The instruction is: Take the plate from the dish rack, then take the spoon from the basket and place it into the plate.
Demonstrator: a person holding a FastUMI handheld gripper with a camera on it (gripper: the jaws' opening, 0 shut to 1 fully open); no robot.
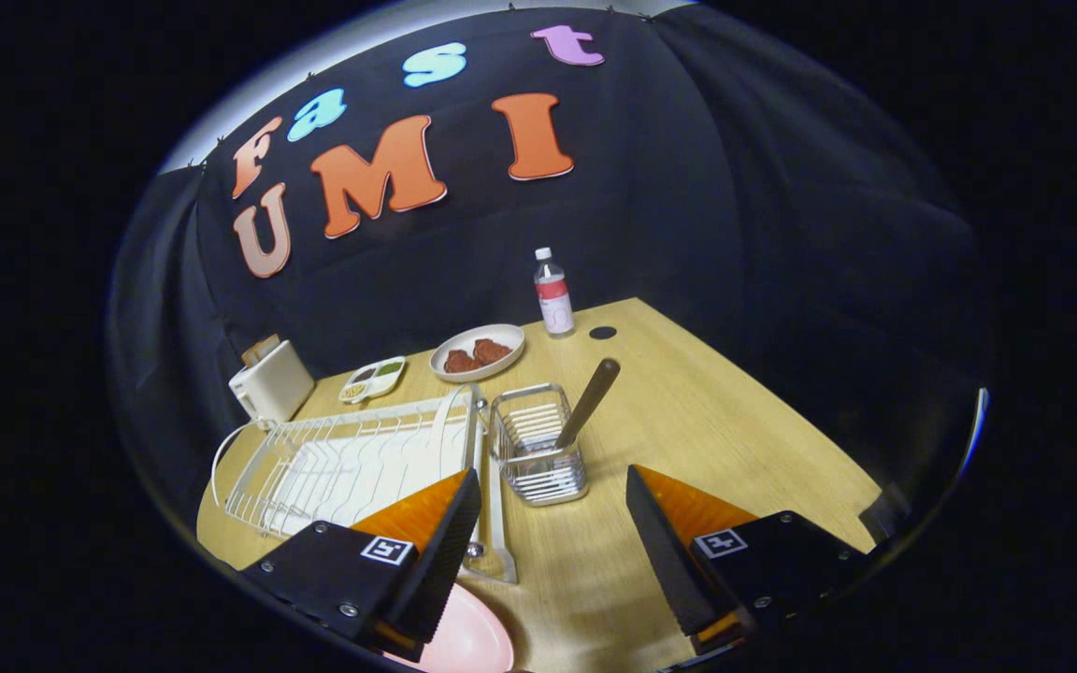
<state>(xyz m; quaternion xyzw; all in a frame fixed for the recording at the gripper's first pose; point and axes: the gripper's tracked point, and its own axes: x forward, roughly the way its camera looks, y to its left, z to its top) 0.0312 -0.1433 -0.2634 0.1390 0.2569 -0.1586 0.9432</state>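
Observation:
My gripper [552,519] stands open above the wooden table [725,439], with nothing between its fingers. A pink plate [468,636] lies flat on the table close under the left finger, partly hidden by it. Just ahead of the fingers stands a wire basket [538,447]. A spoon with a brown handle [587,402] leans in it, handle up and tilted to the right. The white dish rack [351,463] sits left of the basket, with no plate in its slots.
Beyond the basket are a plate of brown food [478,352], a small divided dish [372,379], a bottle with a red label [553,293] and a dark round spot [602,332]. A white toaster [269,381] stands behind the rack.

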